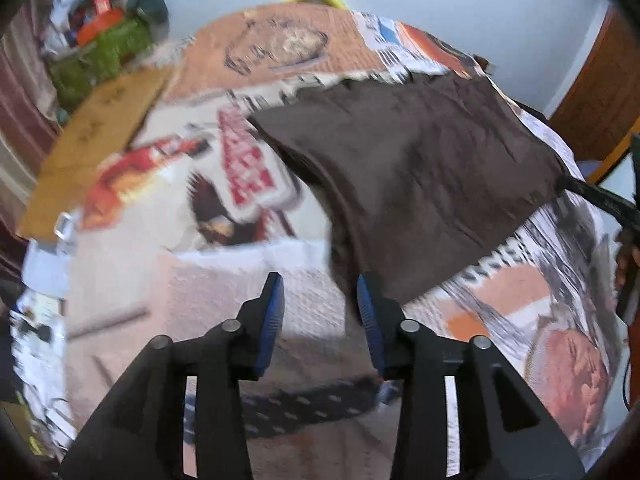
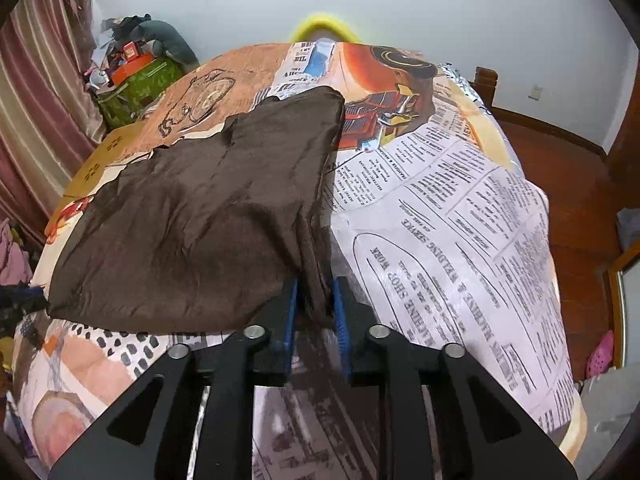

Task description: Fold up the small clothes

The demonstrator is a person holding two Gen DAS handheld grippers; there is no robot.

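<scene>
A dark brown garment [image 2: 200,220] lies spread across a bed with a newspaper-print cover [image 2: 460,220]. Its near right edge is bunched into a thick fold that fills the gap between the blue pads of my right gripper [image 2: 316,312], which is shut on it. In the blurred left wrist view the same garment [image 1: 420,168] stretches to a corner at the right, where one of the right gripper's dark fingers [image 1: 600,200] shows. My left gripper [image 1: 320,312] hovers over the cover with its pads apart and nothing between them. The garment's near corner hangs just beside its right finger.
A sheet of cardboard [image 2: 104,152] lies at the bed's left edge. Behind it stand a green bag [image 2: 136,88] heaped with clutter and a striped curtain [image 2: 40,100]. A yellow object [image 2: 324,26] peeks over the far end. Wooden floor [image 2: 572,184] and a pink shoe [image 2: 600,354] are at the right.
</scene>
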